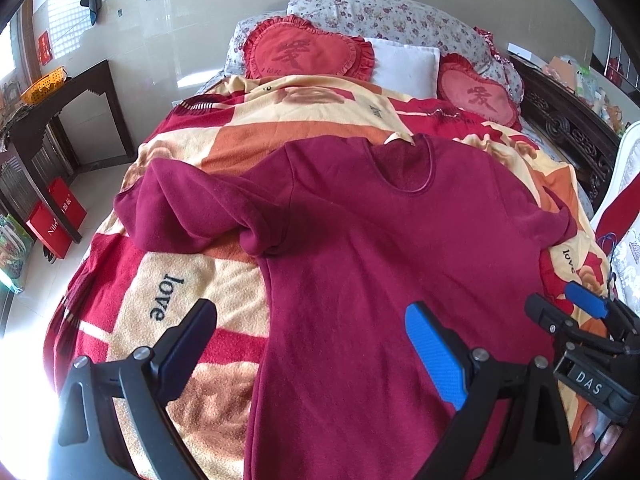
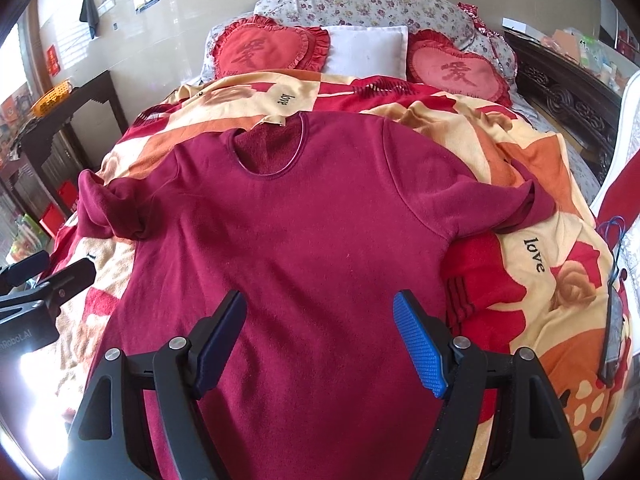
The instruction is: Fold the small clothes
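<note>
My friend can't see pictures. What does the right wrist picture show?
A dark red long-sleeved top lies spread flat, front up, on a red and cream blanket covering a bed. The open right hand-held gripper hovers above its lower half, holding nothing. Two red heart cushions sit by the pillows.

Fuzzy matt fleece top (image 2: 288, 240), plush blanket (image 2: 540, 216)

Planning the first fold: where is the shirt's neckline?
In the right wrist view, the neckline lies left of centre, at the shirt's far end toward the pillows.
</note>
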